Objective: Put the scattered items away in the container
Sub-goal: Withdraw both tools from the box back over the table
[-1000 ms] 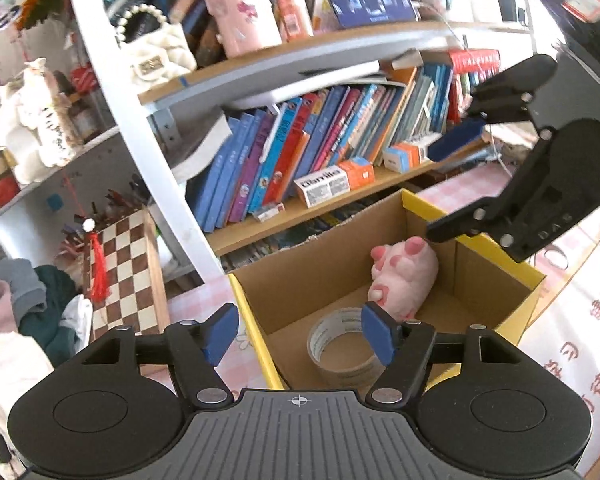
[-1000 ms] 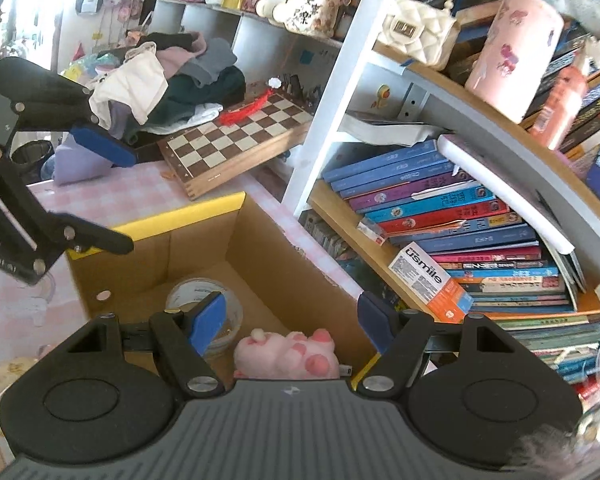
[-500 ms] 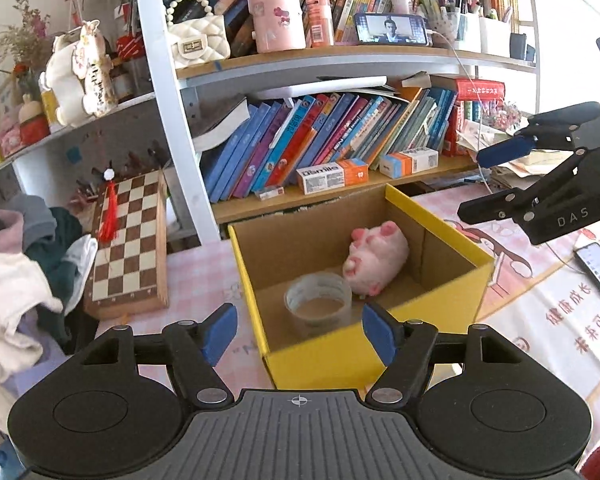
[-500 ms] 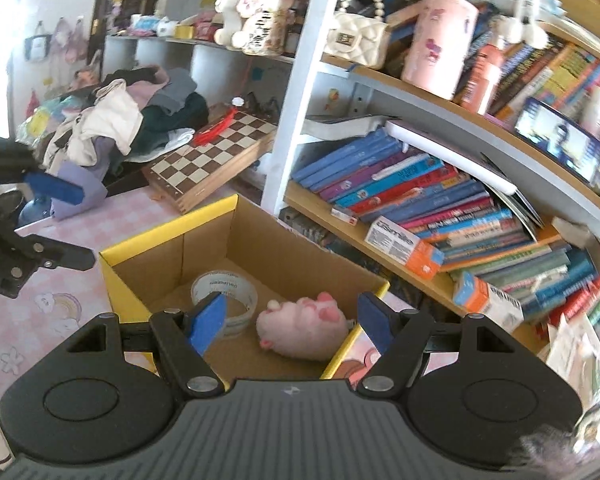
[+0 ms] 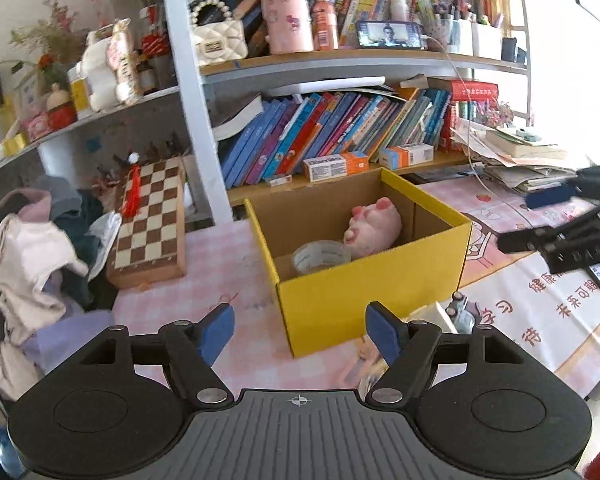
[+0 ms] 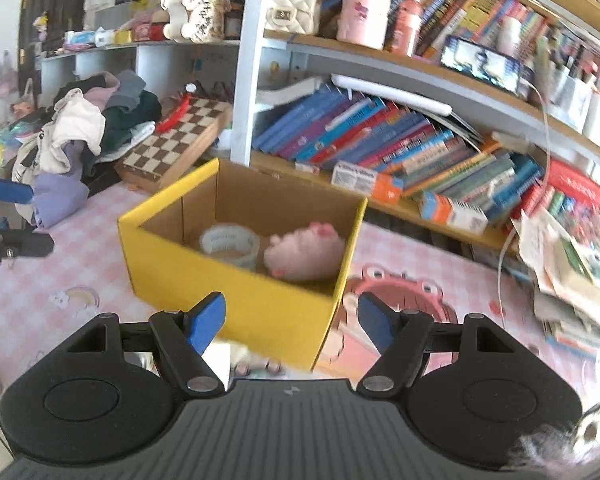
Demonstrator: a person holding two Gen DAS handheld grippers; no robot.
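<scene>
Two grippers, both empty: left gripper (image 5: pixel 300 330) jaws opening with nothing between them, right gripper (image 6: pixel 292 320) spread wide and bare. Both have pulled back from over the yellow cardboard box (image 5: pixel 380 280); a second ago they looked down into it from close above, now its whole front wall shows. Inside lie the pink plush toy (image 5: pixel 374 224) and the tape roll (image 5: pixel 320 256), touching. Likely a drop-off is finished and the next pick is due: a small toy car (image 5: pixel 458 308) sits on the pink checked tablecloth (image 5: pixel 220 264) just beside the box's near corner. Writing: "usmile" was legible earlier on the orange-and-white carton (image 5: pixel 336 166); now blurred. Mat characters too partial to read.
</scene>
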